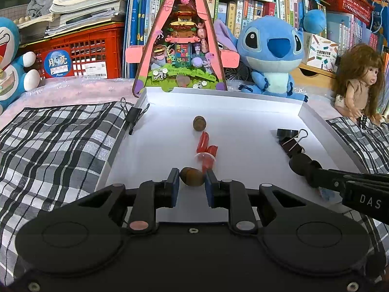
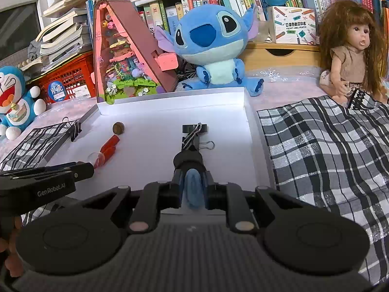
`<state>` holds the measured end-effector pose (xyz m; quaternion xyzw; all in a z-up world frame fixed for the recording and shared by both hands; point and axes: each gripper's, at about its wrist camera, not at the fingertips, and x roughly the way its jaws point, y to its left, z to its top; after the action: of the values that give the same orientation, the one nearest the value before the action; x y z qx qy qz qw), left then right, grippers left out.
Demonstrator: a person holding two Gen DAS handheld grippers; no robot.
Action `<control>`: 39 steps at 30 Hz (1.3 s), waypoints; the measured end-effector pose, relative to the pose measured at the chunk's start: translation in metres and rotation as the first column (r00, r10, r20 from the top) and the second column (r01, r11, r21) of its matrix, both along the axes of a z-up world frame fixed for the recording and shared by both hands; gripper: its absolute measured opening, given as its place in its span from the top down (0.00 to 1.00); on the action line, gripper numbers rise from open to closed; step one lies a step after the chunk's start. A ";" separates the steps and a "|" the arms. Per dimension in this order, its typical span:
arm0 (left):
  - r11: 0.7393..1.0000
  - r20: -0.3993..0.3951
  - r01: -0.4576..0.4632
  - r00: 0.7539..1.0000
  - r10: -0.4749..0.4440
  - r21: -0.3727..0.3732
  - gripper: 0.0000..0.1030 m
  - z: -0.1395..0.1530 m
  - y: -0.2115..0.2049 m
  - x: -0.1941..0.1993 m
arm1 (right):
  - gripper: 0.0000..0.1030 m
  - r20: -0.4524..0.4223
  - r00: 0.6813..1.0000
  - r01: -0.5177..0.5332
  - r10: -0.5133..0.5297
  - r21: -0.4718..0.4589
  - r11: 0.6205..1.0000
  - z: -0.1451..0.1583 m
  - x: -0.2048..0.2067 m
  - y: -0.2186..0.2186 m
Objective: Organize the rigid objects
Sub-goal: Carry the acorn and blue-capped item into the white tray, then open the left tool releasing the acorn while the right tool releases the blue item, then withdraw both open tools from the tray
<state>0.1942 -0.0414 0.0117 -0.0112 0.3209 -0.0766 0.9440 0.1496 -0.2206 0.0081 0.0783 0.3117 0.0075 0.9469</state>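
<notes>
Clamping a brown oval wooden nut [image 1: 192,176] near the shallow white tray's [image 1: 243,97] front edge, the left gripper [image 1: 192,182] sorts while the right gripper [image 2: 192,182] pinches a black round-headed piece [image 2: 187,159].

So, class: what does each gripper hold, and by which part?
Left gripper: brown nut, by its sides. Right gripper: black round piece, gripped at its near edge.

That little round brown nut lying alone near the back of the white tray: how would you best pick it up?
Grip the brown nut across its middle, coming down from above and in front. It is small and rounded, so the widest part gives the pads the most to press on. It lies apart from the red pieces on bare white tray, so jaws can close from either side without touching anything; it may roll.
</notes>
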 end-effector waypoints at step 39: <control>0.994 0.072 0.109 0.992 -0.108 -0.009 0.23 0.025 0.001 -0.073 | 0.17 0.111 0.993 -0.037 0.043 -0.059 0.998 0.027 -0.053 -0.007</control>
<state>0.1207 -0.0405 0.0371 0.0031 0.2867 -0.1304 0.9491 0.0962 -0.2273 0.0350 0.0444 0.2595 0.0221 0.9645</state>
